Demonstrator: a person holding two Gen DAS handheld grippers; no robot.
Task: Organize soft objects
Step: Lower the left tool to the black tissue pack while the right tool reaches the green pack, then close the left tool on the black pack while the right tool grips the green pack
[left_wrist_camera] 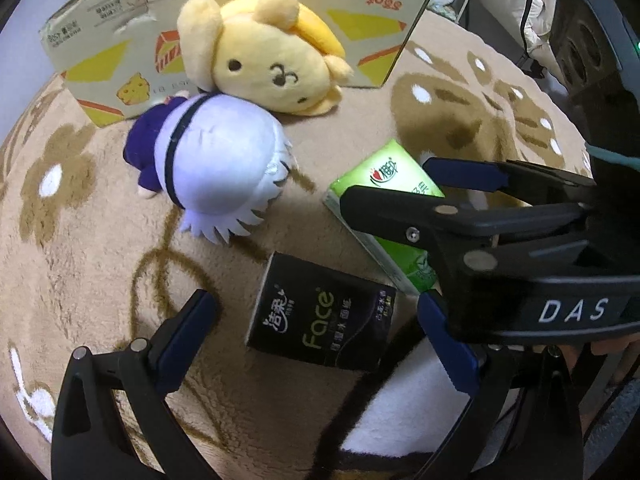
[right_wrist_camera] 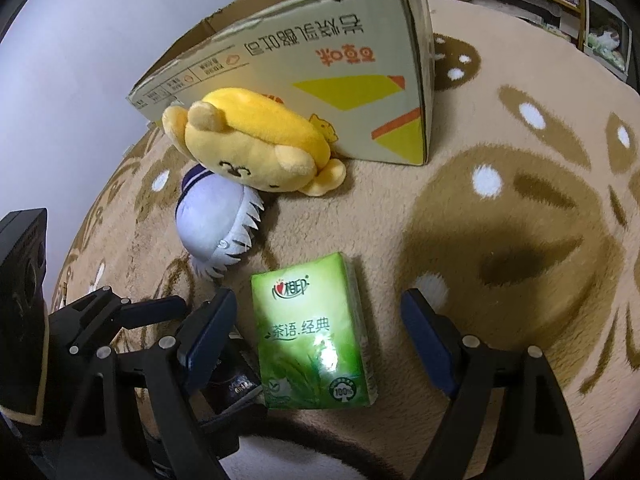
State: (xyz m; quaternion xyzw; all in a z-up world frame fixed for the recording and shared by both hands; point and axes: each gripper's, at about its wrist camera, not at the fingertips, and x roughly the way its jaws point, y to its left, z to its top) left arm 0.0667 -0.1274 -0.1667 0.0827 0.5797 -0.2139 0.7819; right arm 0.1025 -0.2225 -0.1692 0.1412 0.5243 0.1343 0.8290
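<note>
Green tissue pack (right_wrist_camera: 314, 330): light, soft, slippery film; you take it across its short sides.
Right gripper (right_wrist_camera: 320, 334): fingers spread around it, not touching.
Left gripper (left_wrist_camera: 316, 320): fingers spread over black tissue pack (left_wrist_camera: 320, 322).

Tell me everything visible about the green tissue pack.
The green tissue pack is a soft, glossy plastic-wrapped block with white side edges, printed with tea leaves and Chinese lettering. It lies flat, face up, on the beige patterned rug, between the right gripper's open blue pads, which do not press it. The black tissue pack lies just beside it.
</note>
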